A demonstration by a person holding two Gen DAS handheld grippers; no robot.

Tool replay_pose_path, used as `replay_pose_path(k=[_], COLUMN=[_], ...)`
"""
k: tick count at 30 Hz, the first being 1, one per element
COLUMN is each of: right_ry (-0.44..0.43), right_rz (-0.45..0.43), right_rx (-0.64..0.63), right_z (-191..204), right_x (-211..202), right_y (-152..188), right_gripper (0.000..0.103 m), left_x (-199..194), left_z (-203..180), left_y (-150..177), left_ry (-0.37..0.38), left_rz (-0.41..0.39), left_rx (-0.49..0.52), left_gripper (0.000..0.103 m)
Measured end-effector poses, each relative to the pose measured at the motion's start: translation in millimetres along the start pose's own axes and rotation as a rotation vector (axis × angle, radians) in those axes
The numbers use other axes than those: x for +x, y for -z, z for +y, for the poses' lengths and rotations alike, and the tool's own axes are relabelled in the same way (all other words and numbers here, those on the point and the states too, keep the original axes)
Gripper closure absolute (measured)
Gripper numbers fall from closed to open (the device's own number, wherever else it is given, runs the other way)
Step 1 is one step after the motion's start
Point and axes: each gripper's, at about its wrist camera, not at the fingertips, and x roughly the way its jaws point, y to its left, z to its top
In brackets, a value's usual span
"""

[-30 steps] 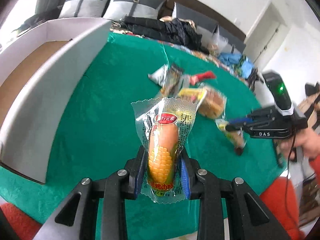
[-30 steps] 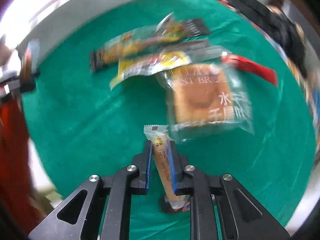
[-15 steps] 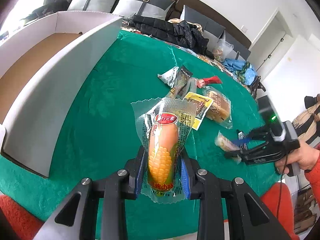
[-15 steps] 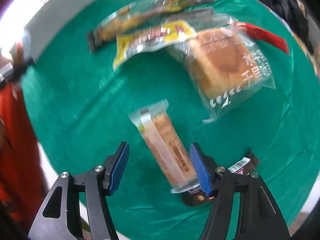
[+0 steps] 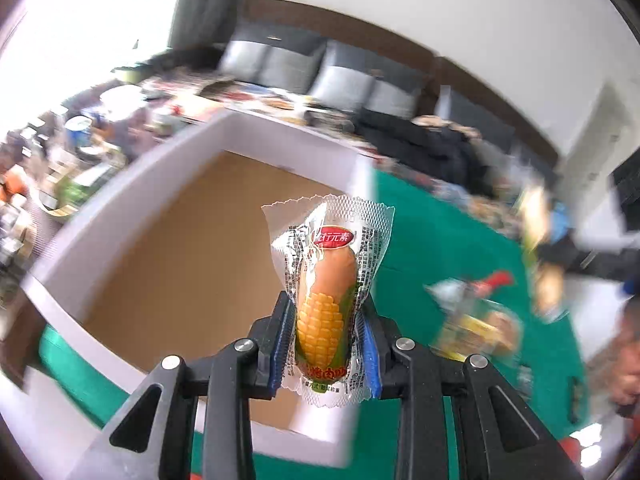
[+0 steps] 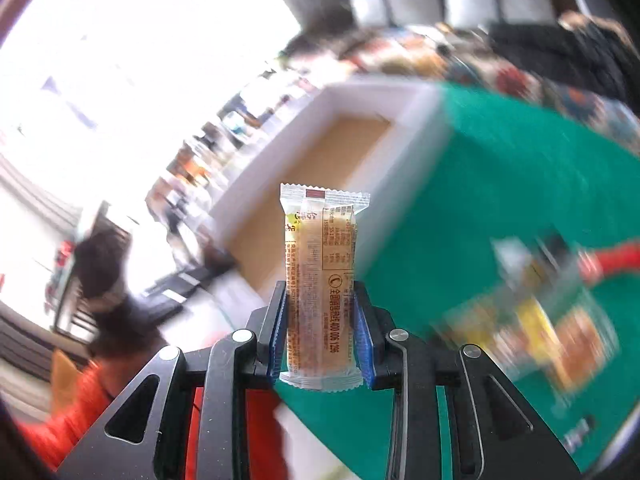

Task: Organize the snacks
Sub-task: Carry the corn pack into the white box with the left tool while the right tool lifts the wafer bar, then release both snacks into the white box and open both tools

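Right gripper [image 6: 321, 334] reclamped on snack bar [image 6: 321, 280] — lifted, corn sausage [image 5: 325, 304] now over box [image 5: 188, 264].

The clear plastic corn-sausage packet [image 5: 325, 300] bears a red oval label with white Chinese characters near its top, too stylised to read surely, and more red characters along its bottom edge. The pale orange wrapped snack bar [image 6: 320, 284] carries small print tables near its top and, lower down its wrapper, Chinese characters followed by "400 006 1296".
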Motion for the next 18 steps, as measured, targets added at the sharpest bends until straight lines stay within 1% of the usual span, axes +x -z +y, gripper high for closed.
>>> replay_pose_path(k=[1,2,3,4,5,6,7,8,9,10,11,13,14,15,16,17,18], right_ry=[-0.025,-0.038,-0.042,-0.033,-0.013,-0.008,-0.015,-0.010,0.019,0.071,0.129,0.239,0.284,0.345,0.389,0.459,0.502], right_rz=[-0.038,-0.057,-0.070,-0.077,-0.109,-0.146,-0.158,-0.165,-0.167,-0.173,-0.179,-0.159,-0.140,-0.109,-0.088,-0.060,-0.046], right_rx=[0.009,0.022,0.039,0.049,0.061,0.067,0.065,0.052,0.037,0.011,-0.018,-0.042,-0.038,-0.026,-0.013,0.013,0.039], right_z=[18.6,27.5,35.8,34.2,35.6,34.3,29.1,22.0,16.9,9.5,-8.6,-51.3,-74.8,-100.9,-117.1,-147.1,-170.3], right_x=[12.9,15.5,24.0,20.8,20.9,15.1,12.6,5.3,1.8,-1.8,-5.8,-10.0,-12.9,-19.8,-28.9,-41.3,-48.9], right_y=[-22.9,-28.5,-40.5,-37.8,-41.8,-39.1,-38.2,-25.9,-16.7,-2.2,11.0,41.1,53.0,78.0,100.2,130.7,149.0], right_gripper=[0.068,0.066,0.042,0.029,0.029,0.029,0.029,0.029,0.029,0.029,0.029,0.029,0.029,0.029,0.029,0.029,0.029], left_x=[6.3,10.7,15.6,18.4,17.9,17.2,15.9,15.7,16.8,14.1,12.7,10.4,11.6,15.1,17.8,24.9,32.3], left_z=[10.4,17.4,26.2,36.0,43.4,49.9,53.9,53.3,51.7,46.4,39.0,21.9,8.5,-5.3,-14.3,-29.1,-38.8], left_y=[-9.0,-13.5,-17.3,-18.9,-15.7,-11.6,-5.9,-2.7,2.0,8.9,11.6,14.3,14.1,14.5,13.3,13.3,12.9], left_ry=[-0.067,-0.109,-0.140,-0.162,-0.178,-0.199,-0.208,-0.210,-0.211,-0.209,-0.192,-0.114,-0.075,-0.053,-0.040,-0.023,-0.022], left_rz=[0.016,0.031,0.048,0.054,0.054,0.056,0.057,0.054,0.041,0.013,-0.009,-0.040,-0.051,-0.059,-0.062,-0.059,-0.053], left_rx=[0.008,0.012,0.016,0.016,0.017,0.020,0.022,0.022,0.018,0.013,0.006,0.009,0.029,0.058,0.081,0.120,0.147], left_gripper=[0.060,0.041,0.023,0.018,0.015,0.015,0.015,0.015,0.015,0.015,0.015,0.015,0.015,0.015,0.015,0.015,0.015])
